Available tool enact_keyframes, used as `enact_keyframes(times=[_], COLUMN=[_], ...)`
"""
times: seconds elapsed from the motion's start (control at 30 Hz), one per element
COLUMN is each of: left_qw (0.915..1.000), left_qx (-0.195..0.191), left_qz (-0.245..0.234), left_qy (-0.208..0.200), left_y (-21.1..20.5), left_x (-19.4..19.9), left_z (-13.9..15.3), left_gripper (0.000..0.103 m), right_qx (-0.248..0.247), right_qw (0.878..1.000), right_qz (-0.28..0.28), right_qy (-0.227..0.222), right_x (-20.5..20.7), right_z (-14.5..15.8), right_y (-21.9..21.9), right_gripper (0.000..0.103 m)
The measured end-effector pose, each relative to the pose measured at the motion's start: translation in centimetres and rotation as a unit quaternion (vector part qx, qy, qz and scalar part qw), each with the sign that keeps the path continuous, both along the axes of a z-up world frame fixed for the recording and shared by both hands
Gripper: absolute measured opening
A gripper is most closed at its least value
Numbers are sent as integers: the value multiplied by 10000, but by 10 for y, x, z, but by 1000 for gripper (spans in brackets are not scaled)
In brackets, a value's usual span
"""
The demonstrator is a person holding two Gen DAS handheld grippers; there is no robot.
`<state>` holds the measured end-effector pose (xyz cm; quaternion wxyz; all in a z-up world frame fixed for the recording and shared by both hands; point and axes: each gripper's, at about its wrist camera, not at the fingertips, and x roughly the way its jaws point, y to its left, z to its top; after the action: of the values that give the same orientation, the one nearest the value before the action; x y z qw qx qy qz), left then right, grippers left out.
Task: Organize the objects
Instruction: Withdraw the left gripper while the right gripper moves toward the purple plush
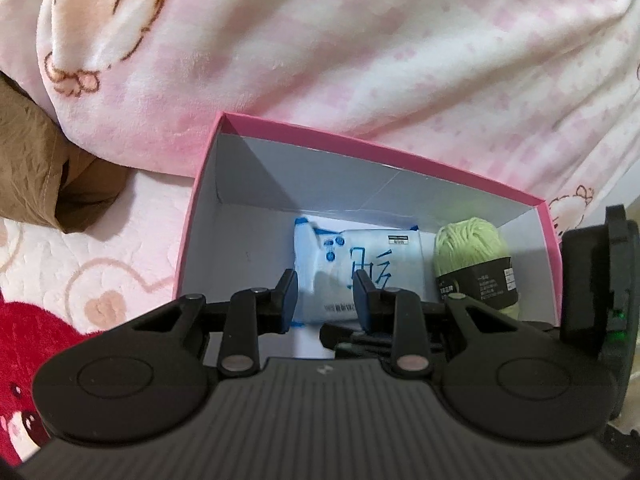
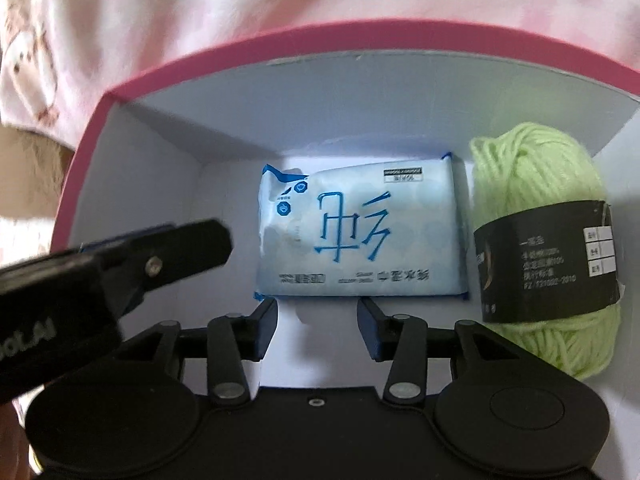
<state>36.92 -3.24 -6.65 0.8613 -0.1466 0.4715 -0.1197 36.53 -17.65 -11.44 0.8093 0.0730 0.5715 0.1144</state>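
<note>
At the far left of the left wrist view a brown cloth [image 1: 28,160] is bunched beside a pink plush blanket [image 1: 360,60] printed with cartoon animals, and a red plush patch [image 1: 36,328] shows near the lower left corner. The blanket rises in folds behind a pink-rimmed box [image 1: 400,156] with white inner walls, open at the top.

The left gripper [image 1: 326,298] hangs over the near edge of the box, its jaws standing only a little apart with nothing pinched between them — the packet seen in the gap lies on the box floor below. In the right wrist view this same gripper comes in from the left as a dark finger reaching across the left part of the box.

On the box floor, about the middle and toward the far wall, lies a white and blue packet [image 2: 360,236] with large blue characters, flat and face up. The right gripper [image 2: 317,326] is just at its near edge, jaws parted and empty, not touching the packet.

Right of the packet — just beside it, with a narrow strip of white floor between — rests a ball of light green yarn [image 2: 532,176] wrapped in a black paper band [image 2: 548,256], lying against the right wall of the box.
</note>
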Motion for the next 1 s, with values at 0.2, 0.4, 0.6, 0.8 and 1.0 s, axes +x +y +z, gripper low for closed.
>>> enact_keyframes(times=[0.2, 0.4, 0.6, 0.8, 1.0], left_qw=[9998, 9985, 9973, 9918, 9903], left_qx=[177, 485, 594, 941, 1018], left_qz=[-51, -228, -423, -595, -761], left_qy=[-55, 132, -83, -632, -555], left_y=[-3, -12, -17, -20, -16], left_x=[-6, -28, -68, -120, -162], left_z=[6, 28, 75, 115, 130], left_gripper=[34, 49, 61, 71, 73], right_qx=[-206, -261, -474, -539, -325], right_qw=[9991, 9949, 9874, 9806, 9784], right_qz=[222, 606, 1066, 1352, 1447], right_qy=[-289, -766, -1067, -1312, -1437], right_x=[-18, -62, -88, -141, -192], right_z=[16, 65, 121, 163, 189], right_y=[-1, -26, -30, -38, -54], right_gripper=[49, 50, 58, 67, 71])
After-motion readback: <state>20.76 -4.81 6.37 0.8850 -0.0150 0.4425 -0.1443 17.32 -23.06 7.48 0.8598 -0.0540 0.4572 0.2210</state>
